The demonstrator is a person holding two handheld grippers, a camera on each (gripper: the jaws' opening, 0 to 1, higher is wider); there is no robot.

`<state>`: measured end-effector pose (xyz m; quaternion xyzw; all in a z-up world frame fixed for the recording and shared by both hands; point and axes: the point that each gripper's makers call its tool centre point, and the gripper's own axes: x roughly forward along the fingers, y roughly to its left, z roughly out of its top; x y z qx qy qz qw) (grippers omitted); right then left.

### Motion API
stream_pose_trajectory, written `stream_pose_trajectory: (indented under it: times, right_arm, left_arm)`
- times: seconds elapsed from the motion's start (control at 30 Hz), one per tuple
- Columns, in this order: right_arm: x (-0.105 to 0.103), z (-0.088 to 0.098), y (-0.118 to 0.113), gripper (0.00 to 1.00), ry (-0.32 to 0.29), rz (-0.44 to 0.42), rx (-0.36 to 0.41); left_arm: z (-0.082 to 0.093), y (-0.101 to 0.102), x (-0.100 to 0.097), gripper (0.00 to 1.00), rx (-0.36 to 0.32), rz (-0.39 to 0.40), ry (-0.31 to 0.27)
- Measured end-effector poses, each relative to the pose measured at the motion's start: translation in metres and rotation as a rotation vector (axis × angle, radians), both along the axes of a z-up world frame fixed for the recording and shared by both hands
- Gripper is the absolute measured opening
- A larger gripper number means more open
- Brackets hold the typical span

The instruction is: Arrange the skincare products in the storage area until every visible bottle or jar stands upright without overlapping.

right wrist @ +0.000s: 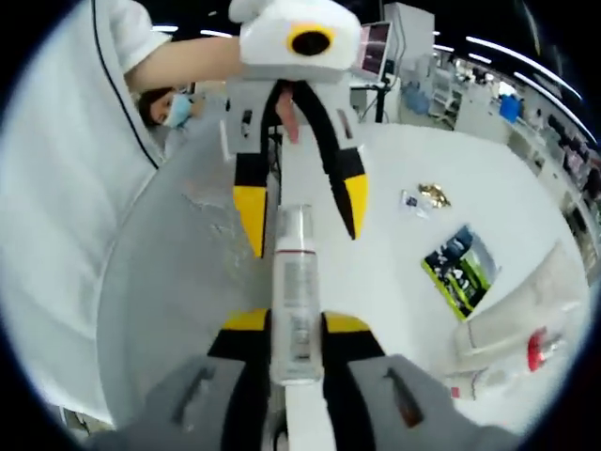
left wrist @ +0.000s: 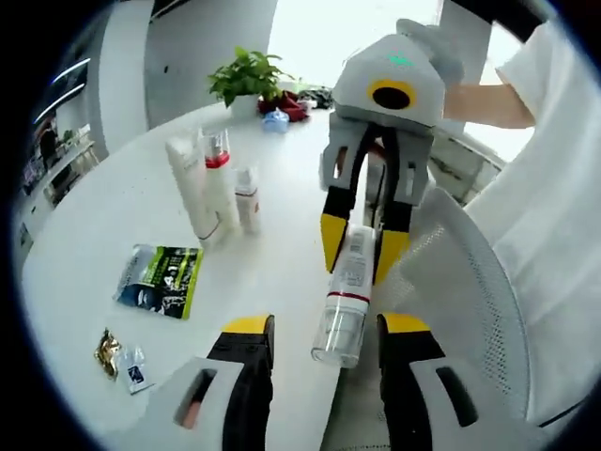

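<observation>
My right gripper [right wrist: 296, 322] is shut on a white bottle [right wrist: 299, 272] with a clear cap, held off the table. In the left gripper view the same bottle [left wrist: 349, 272] hangs tilted between the right gripper's [left wrist: 362, 242] yellow tips. The clear cap end reaches in between the spread jaws of my left gripper [left wrist: 326, 324], which is open and not touching it. The left gripper [right wrist: 304, 211] faces the right one head-on. On the table stand a tall white tube [left wrist: 192, 188], a red-banded bottle [left wrist: 218, 178] and a small bottle [left wrist: 248, 197], upright and close together.
A green sachet [left wrist: 161, 277] and small packets [left wrist: 120, 357] lie flat on the white table [left wrist: 113, 216]. A potted plant [left wrist: 246, 80] stands at the far edge. A white mesh chair [left wrist: 470, 282] is beside the table, with a person's sleeve [left wrist: 554, 169] behind it.
</observation>
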<state>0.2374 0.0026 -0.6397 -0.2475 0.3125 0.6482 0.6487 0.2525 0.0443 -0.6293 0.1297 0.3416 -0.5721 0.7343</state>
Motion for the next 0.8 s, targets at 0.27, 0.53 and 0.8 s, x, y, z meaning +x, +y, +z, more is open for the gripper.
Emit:
stream_pose_trajectory:
  times: [0.27,0.53,0.8]
  right_arm:
    - [0.015,0.028,0.007,0.19,0.1,-0.193,0.234]
    - [0.013,0.052,0.017,0.19,0.229,-0.303,0.457]
    - [0.007,0.08,0.03,0.19,0.383,-0.383,0.7]
  left_arm:
    - [0.028,0.007,0.012,0.53,-0.207,0.179,0.049]
    - [0.066,0.001,0.021,0.48,-0.481,0.304,0.133]
    - [0.084,-0.014,0.01,0.34,-0.596,0.254,0.203]
